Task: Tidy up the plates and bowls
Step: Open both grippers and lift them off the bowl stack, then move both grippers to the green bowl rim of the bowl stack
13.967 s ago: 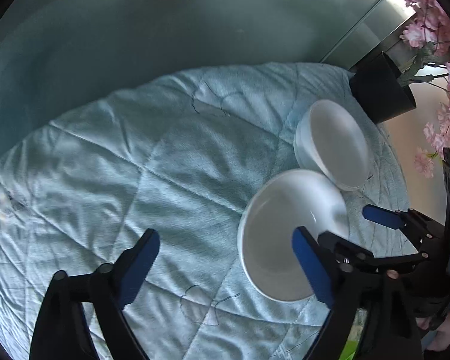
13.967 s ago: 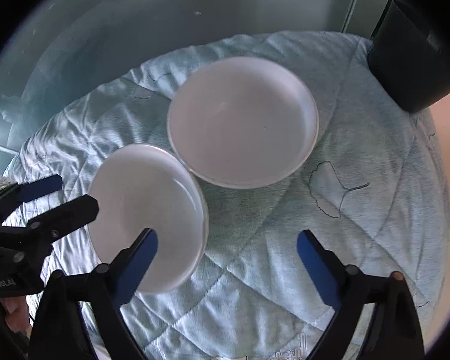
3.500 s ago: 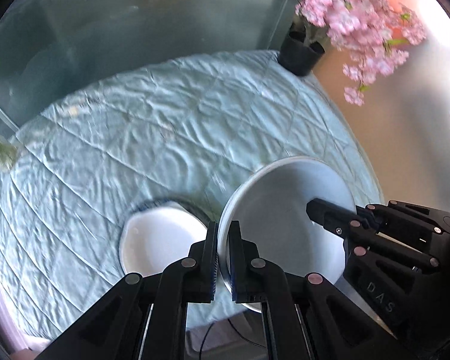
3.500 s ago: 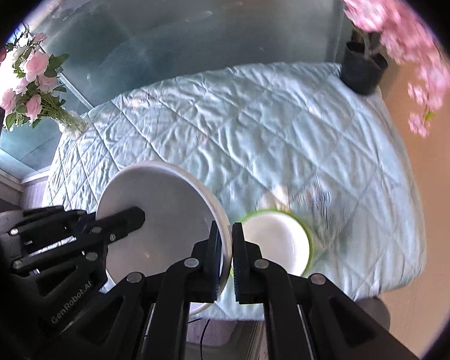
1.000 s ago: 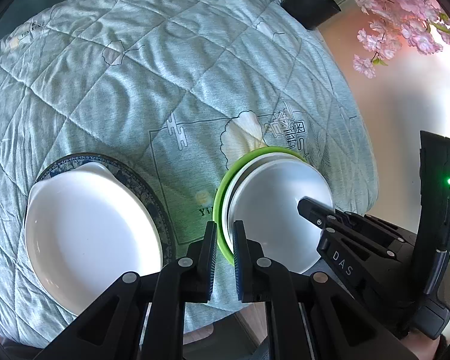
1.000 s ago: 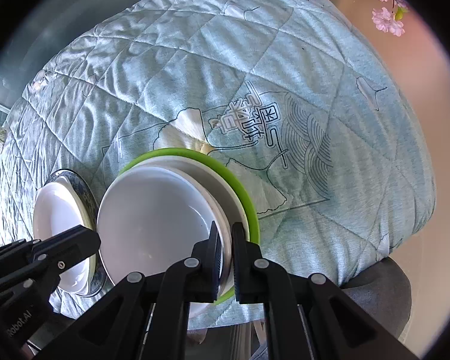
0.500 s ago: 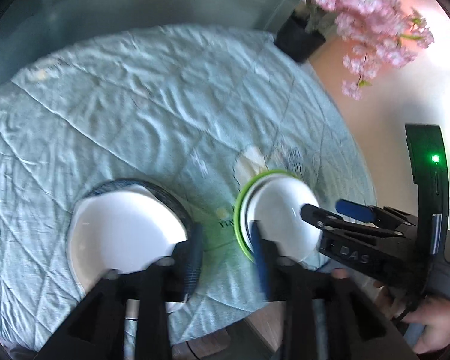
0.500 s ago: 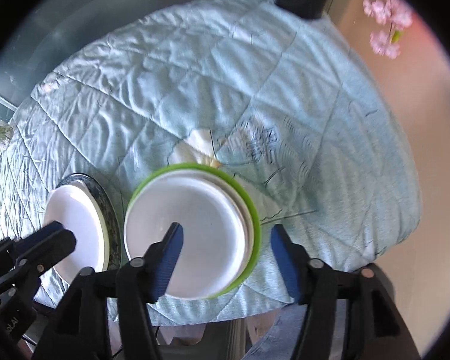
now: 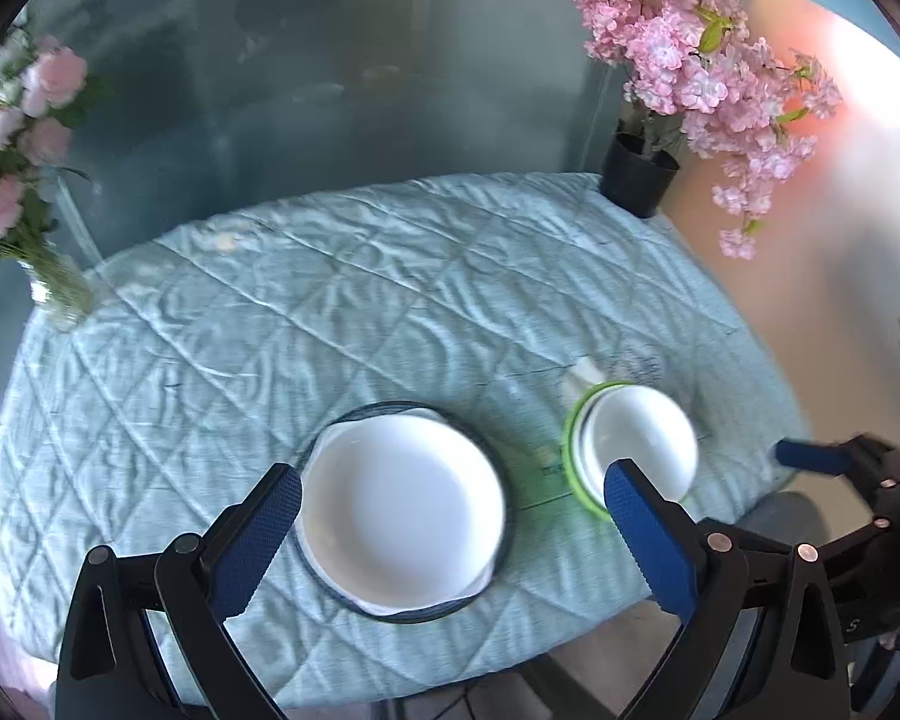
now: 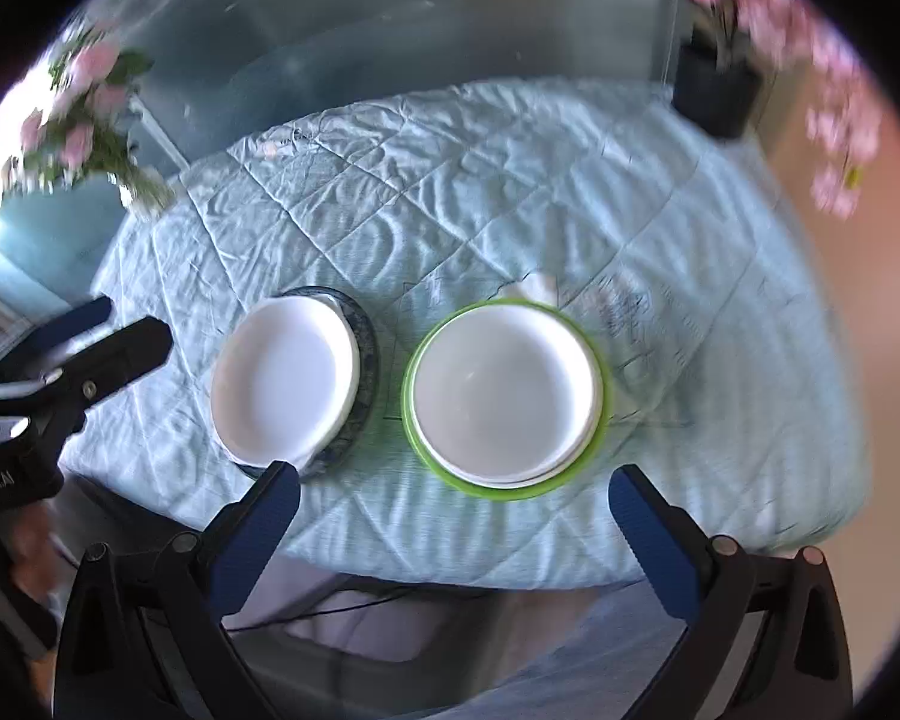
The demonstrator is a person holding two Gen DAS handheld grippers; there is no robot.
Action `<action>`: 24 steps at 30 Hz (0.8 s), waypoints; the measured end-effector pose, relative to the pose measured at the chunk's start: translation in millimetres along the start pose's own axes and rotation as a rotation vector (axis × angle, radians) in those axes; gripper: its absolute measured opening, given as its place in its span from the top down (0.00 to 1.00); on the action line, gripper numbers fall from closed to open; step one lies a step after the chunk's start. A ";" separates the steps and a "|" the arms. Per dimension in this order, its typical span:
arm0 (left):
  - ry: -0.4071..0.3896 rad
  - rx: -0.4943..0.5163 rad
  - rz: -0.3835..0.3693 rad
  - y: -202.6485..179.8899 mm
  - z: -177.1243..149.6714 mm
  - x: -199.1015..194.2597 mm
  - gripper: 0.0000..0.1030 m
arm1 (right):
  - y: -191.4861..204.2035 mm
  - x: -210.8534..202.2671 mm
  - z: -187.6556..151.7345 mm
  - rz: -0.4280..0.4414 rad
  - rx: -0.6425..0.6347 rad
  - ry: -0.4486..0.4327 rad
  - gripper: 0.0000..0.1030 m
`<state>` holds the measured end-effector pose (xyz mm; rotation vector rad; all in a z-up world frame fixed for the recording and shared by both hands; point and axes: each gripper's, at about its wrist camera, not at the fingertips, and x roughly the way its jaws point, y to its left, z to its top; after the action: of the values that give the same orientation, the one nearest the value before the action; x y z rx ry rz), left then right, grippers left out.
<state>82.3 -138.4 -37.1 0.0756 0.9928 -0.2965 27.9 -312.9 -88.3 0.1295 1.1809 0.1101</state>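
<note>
Two stacks set by the table's near edge; both grippers spread, jaws opening, nothing between them.

We list: quilted table (image 9: 342,312); white plate on blue-rimmed plate (image 9: 402,510); bowls in green bowl (image 10: 507,396); left gripper (image 9: 450,516); right gripper (image 10: 453,516). We judge both stacks could be knocked off that edge. Only the right view shows the bowls nested off-centre.

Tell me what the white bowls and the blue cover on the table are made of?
The white bowls look like glazed ceramic or melamine: smooth, with a soft sheen. I can't tell which. The table cover looks like quilted fabric: stitched diamond lines and soft wrinkles.
</note>
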 end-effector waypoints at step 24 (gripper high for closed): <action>0.196 -0.053 -0.175 -19.7 -1.1 44.4 0.03 | -52.6 14.4 -11.6 -0.030 0.134 -0.005 0.01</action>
<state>98.5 -166.3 -73.3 -0.0315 1.2039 -0.4290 23.6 -362.1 -114.2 0.2298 1.1845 0.0038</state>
